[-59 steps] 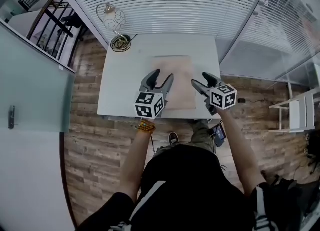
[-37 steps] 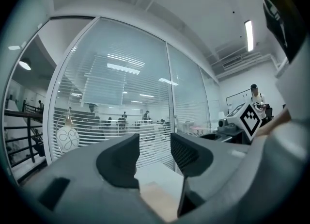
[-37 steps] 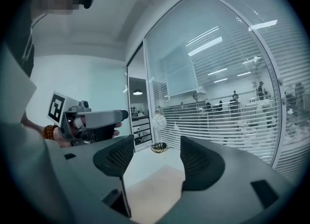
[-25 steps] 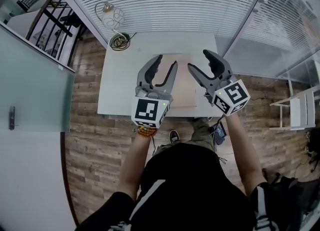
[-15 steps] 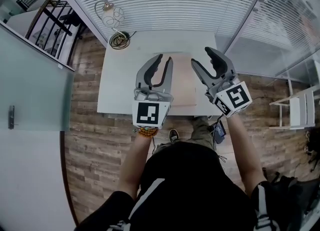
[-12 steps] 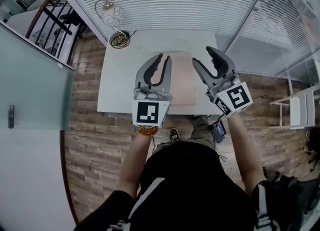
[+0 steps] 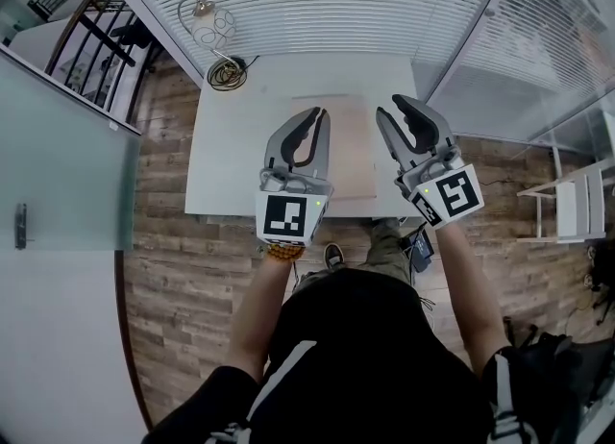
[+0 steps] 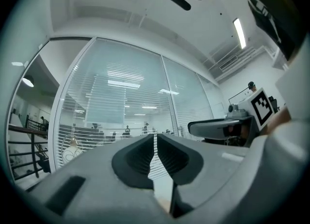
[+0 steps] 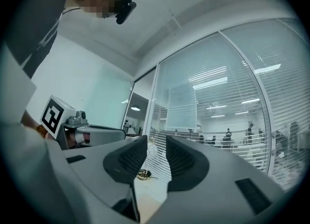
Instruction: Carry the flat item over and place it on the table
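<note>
The flat item (image 7: 351, 144), a thin tan board, lies flat on the white table (image 7: 240, 144), right of its middle. Both grippers hover above the table's near edge and touch nothing. My left gripper (image 7: 319, 112) is over the board's left edge; in the left gripper view its pads (image 8: 155, 138) meet with nothing between them. My right gripper (image 7: 396, 106) is off the board's right edge. Its jaws have just been closing, and the right gripper view (image 9: 156, 139) still shows a narrow empty gap between them.
A wire-globe lamp (image 7: 211, 24) and a coil of cable (image 7: 226, 75) sit at the table's far left corner. Glass walls with blinds (image 7: 327, 0) stand behind the table and to its right. A white chair (image 7: 567, 211) stands on the wooden floor at the right.
Both pairs of jaws have narrowed: the left from wide apart to fully closed, the right to a small gap. Since the earliest frame both grippers have risen from the table. The board has not moved.
</note>
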The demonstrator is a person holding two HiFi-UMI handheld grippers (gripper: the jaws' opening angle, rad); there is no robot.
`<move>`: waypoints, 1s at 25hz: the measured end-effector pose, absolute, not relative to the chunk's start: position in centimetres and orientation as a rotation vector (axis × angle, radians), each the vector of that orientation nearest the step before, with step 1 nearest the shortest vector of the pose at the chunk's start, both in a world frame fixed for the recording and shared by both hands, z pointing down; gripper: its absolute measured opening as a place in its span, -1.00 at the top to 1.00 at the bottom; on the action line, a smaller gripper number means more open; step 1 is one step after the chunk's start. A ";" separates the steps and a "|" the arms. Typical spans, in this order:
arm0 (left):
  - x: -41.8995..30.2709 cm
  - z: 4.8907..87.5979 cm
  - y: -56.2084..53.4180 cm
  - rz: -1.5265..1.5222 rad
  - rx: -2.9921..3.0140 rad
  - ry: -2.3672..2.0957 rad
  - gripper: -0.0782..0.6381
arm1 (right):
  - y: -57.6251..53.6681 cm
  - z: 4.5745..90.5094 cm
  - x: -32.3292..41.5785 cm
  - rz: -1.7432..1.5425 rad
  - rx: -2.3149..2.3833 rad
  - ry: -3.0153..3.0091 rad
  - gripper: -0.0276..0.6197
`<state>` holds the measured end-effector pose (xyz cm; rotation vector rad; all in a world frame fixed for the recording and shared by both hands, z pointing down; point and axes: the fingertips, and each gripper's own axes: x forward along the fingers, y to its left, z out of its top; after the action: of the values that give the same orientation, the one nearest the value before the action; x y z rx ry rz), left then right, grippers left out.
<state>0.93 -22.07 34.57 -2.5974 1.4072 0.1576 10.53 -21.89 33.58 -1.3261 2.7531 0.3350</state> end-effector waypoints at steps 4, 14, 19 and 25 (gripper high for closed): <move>0.6 35.0 -22.2 0.147 -2.604 1.430 0.69 | -21.3 33.7 10.7 0.374 -1.347 2.736 0.71; 0.5 36.4 -21.8 0.149 -2.618 1.399 0.70 | -21.0 34.9 11.2 0.347 -1.380 2.713 0.84; 0.2 37.3 -21.8 0.133 -2.642 1.422 0.70 | -20.7 36.2 11.3 0.300 -1.395 2.728 0.85; -0.2 37.8 -21.9 0.122 -2.646 1.436 0.70 | -20.5 37.7 11.8 0.246 -1.428 2.735 0.86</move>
<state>-0.23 -21.93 37.83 -2.6458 1.4358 0.1216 11.81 -20.48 37.74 -1.4279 2.7346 0.2456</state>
